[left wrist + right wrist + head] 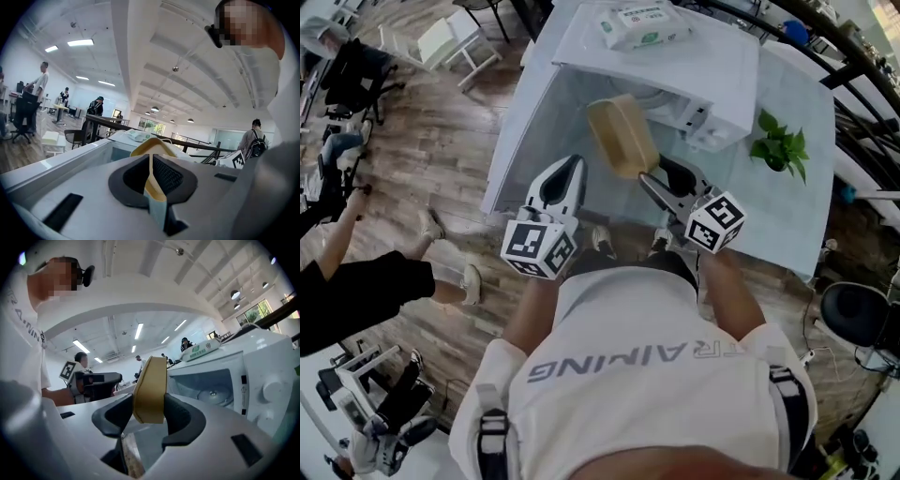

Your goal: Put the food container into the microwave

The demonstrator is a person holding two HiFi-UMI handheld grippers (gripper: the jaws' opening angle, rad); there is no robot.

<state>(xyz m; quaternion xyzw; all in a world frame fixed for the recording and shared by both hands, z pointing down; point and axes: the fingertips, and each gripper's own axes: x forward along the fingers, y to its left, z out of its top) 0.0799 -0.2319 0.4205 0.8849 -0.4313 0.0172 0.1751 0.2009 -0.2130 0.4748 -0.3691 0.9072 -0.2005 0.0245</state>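
Note:
A tan food container [622,136] hangs tilted above the table's near part, just in front of the white microwave [694,66]. My right gripper [654,176] is shut on its near end; in the right gripper view the container [151,390] stands on edge between the black pads. The microwave's cavity [211,390] is open, with its turntable visible. My left gripper [570,169] hovers to the left of the container, shut with nothing held. In the left gripper view its jaws [151,173] meet, and the container [154,145] shows just beyond them.
A pack of wipes [642,23] lies on top of the microwave. A small green plant [780,145] stands on the table [769,216] at the right. The microwave door [79,157] stands open at the left. A person [356,291] sits on the floor at the left.

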